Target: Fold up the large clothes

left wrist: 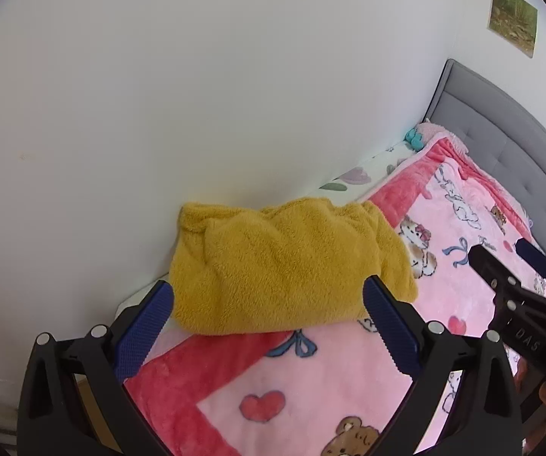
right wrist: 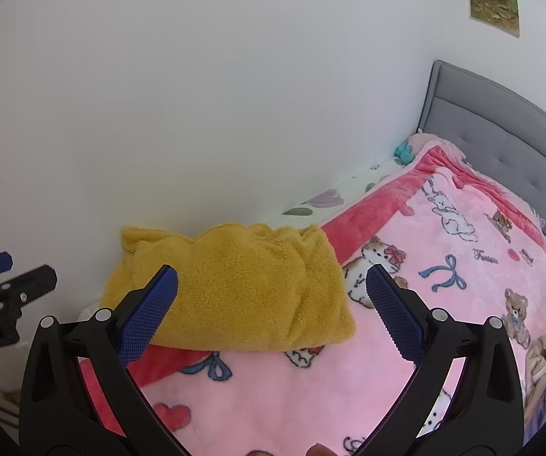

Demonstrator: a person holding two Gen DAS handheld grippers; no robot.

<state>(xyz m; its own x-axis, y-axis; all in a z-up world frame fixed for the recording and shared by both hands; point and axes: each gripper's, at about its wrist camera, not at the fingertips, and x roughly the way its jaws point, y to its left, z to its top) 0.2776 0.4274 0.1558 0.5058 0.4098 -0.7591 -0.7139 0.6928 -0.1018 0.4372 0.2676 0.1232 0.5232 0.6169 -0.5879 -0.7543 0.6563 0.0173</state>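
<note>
Mustard-yellow fleece garment point(left wrist: 288, 266), thick and nubby, folded into a squat bundle, lying on the bed's pink plush blanket point(left wrist: 311, 391) hard against the white wall point(left wrist: 197, 95). Long axis running left-right across both views. Straight ahead of the left tool point(left wrist: 267, 326): blue ribbed pads spread wide, gripping nothing, bracketing the bundle's near edge. Slightly left of the right tool point(right wrist: 271, 311), likewise spread and empty, hovering apart from the fleece. Left side seemingly nearer. Further right, grey tufted headboard point(right wrist: 501, 144).
</note>
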